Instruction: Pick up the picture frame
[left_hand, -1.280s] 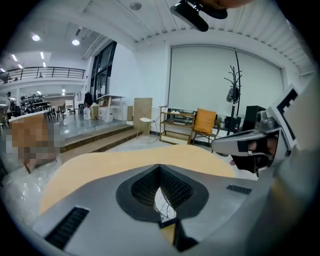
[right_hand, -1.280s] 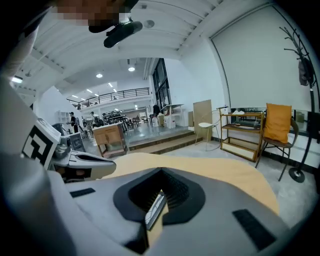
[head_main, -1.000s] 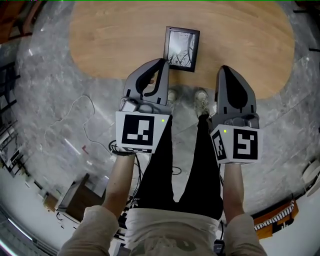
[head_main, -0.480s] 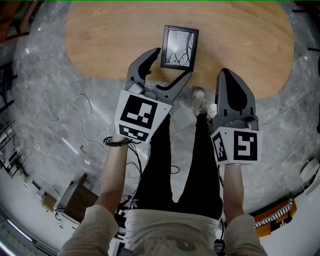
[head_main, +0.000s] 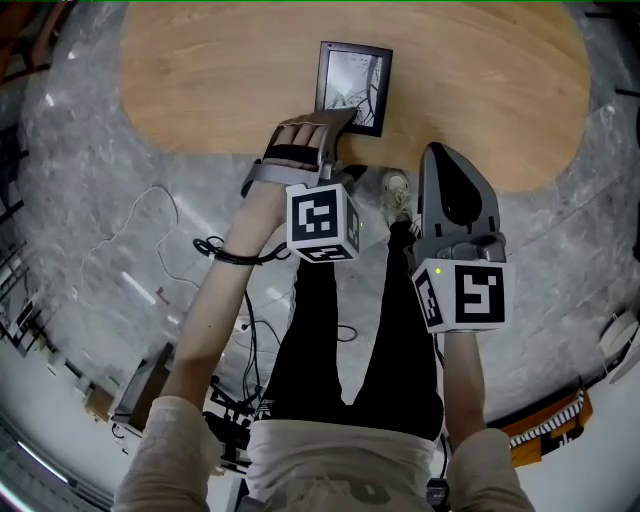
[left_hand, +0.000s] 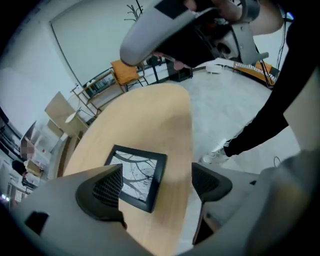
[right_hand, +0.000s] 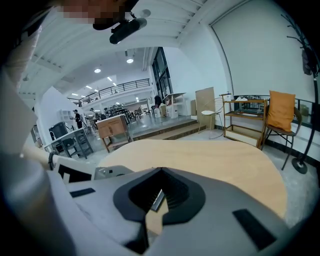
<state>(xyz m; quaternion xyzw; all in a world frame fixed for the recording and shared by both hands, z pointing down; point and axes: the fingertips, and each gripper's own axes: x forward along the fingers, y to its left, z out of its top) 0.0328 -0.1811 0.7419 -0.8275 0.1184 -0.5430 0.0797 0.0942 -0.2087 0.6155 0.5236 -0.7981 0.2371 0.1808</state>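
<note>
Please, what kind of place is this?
Probably a large open hall, perhaps a workshop: a rounded wooden table on a grey polished floor, an upper balcony railing, desks beyond.

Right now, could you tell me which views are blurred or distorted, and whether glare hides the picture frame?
Head view: sharp, fisheye bows the table edge; no glare hides the picture frame. Left gripper view: motion-smeared, frame soft but recognisable. Right gripper view: dark vignetted corners.

Oval wooden table (head_main: 480, 90), grey marbled floor (head_main: 100, 220), chair with orange cushion (right_hand: 280, 114) beside a metal shelf (right_hand: 243, 119), coat stand (right_hand: 305, 120) at right edge, wooden cabinet (right_hand: 113, 131) behind
</note>
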